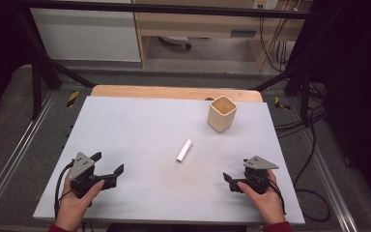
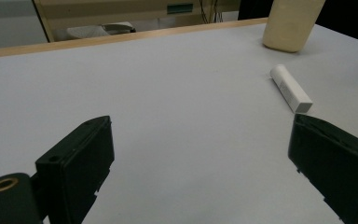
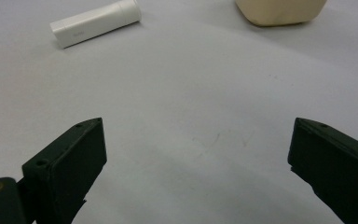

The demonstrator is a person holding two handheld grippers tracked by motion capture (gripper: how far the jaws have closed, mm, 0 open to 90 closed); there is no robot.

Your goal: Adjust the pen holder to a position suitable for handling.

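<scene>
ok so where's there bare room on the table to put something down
Most of the grey table top is bare: the whole left half, and the near strip between the left tool and right tool. The only occupied part is centre to far right, with the small white tube and the beige square cup.

The table (image 1: 140,130) is showing a matt, pale grey sheet, smooth apart from faint scuffs near the right gripper (image 3: 198,163); a bare wood edge (image 1: 174,92) is lining its far side. The cup (image 1: 221,113), far right, is looking like cream, smooth, matt plastic or ceramic. The tube (image 1: 184,151) at centre is appearing as smooth white plastic with a slight sheen. Both grippers, including the left gripper (image 2: 200,154), are presenting matt black plastic jaws.
</scene>
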